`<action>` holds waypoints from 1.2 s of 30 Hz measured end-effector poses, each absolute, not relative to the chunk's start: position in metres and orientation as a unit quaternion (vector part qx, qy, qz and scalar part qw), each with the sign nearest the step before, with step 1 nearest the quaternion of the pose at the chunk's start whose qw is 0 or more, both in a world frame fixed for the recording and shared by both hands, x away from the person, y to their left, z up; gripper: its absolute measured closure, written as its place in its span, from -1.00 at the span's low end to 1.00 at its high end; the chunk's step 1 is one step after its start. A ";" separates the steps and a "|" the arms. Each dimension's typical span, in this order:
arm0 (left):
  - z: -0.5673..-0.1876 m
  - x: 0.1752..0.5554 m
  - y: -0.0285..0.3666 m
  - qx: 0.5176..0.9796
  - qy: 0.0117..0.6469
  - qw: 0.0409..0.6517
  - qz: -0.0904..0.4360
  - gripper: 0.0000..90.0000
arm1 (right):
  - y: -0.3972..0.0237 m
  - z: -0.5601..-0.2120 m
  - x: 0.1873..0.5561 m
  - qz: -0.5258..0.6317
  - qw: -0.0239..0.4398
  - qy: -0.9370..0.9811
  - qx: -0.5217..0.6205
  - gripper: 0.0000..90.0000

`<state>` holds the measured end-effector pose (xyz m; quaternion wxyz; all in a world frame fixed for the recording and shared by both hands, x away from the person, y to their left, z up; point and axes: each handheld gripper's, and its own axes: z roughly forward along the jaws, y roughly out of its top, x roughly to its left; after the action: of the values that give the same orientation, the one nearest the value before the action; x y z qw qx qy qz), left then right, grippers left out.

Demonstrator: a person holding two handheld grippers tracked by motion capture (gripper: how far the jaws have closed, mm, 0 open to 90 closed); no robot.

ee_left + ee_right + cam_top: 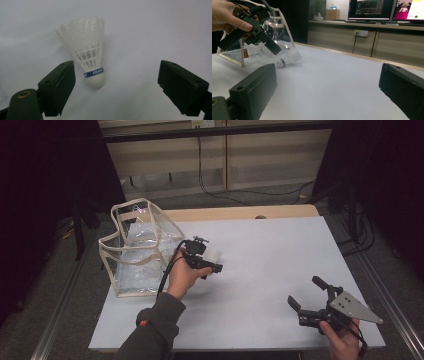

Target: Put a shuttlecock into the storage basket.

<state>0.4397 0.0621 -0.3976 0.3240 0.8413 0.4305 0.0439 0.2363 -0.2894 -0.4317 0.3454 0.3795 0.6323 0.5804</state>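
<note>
A white feather shuttlecock with a blue band lies on its side on the white table, cork end toward the camera. It lies just ahead of my left gripper, nearer the left jaw, and the pads do not touch it; the jaws stand open. In the high view the left gripper points down over the shuttlecock near the table's middle left. My right gripper rests low at the front right, open and holding nothing. From the right gripper I see the shuttlecock lying under the left gripper.
A clear plastic bag with cream trim stands open on the table's left side, just behind the left hand; it also appears as the clear bag in the right gripper view. The white table surface stretches between the two grippers. Cables run across the floor beyond the far edge.
</note>
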 end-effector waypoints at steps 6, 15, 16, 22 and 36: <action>-0.402 0.441 0.060 0.840 0.434 0.322 0.046 -0.62 | -0.289 -0.432 0.236 0.580 0.345 0.633 0.379 -0.96; -0.409 0.444 0.060 0.842 0.435 0.315 0.055 -0.52 | -0.289 -0.432 0.236 0.580 0.346 0.633 0.379 -0.96; -0.410 0.444 0.060 0.841 0.436 0.315 0.055 -0.50 | -0.289 -0.432 0.236 0.580 0.345 0.633 0.379 -0.96; -0.414 0.445 0.059 0.839 0.440 0.313 0.057 -0.38 | -0.290 -0.432 0.236 0.580 0.346 0.633 0.378 -0.96; -0.428 0.448 0.058 0.836 0.450 0.308 0.066 -0.15 | -0.290 -0.432 0.236 0.581 0.346 0.633 0.379 -0.96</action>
<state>0.4480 0.0575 -0.4277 0.3075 0.8357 0.4502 0.0659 0.2360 -0.2895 -0.4317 0.3456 0.3786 0.6326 0.5806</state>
